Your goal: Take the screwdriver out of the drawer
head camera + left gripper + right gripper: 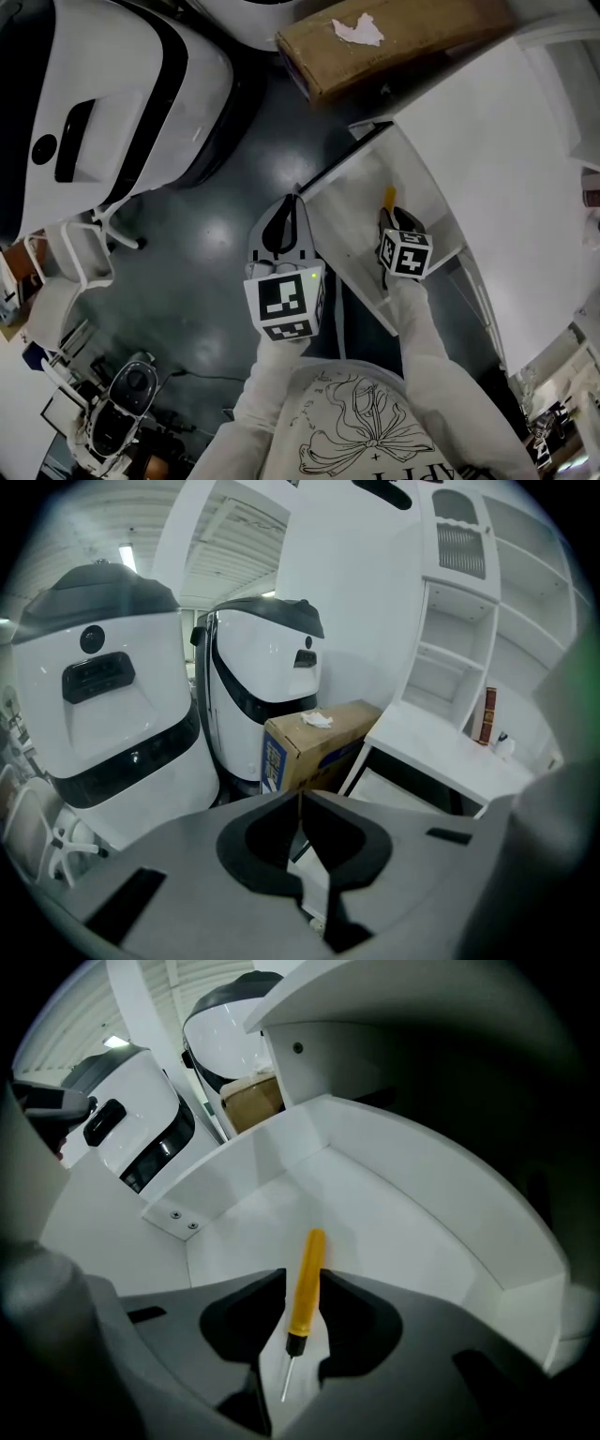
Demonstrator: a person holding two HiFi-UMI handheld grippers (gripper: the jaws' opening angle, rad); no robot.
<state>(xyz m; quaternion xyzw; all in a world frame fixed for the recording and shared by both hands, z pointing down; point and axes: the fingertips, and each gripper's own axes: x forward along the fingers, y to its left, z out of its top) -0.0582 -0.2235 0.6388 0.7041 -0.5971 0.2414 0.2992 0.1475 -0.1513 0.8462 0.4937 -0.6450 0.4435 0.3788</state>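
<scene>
Reaching into the open drawer [356,202], the right tool [394,217] points steeply down at the screwdriver [389,197], which lies flat on the drawer's white floor. The task's thing has not been lifted.

In the right gripper view the right tool's jaws stand wide, one on each side of the screwdriver's [309,1251] yellow handle. The handle runs away from the camera. Its dark collar and thin metal shaft lie nearer, in the gap between the jaws. The pads do not seem to press on the handle. A sliver of the drawer floor [384,1232] shows beside it on the left, while on the right the pad looks very near or just touching.

The left tool [292,208] hangs outside the drawer, just beside its near corner and above the dark floor. In the left gripper view its jaws [300,803] are closed tip to tip with nothing between them. It appears to have no part in the pick.

By my reading, opening the drawer and lining up on the handle are done, so the task is roughly midway. The closing of the jaws on the handle remains. After that come the lift clear of the drawer walls and the carry out past its rim.
</scene>
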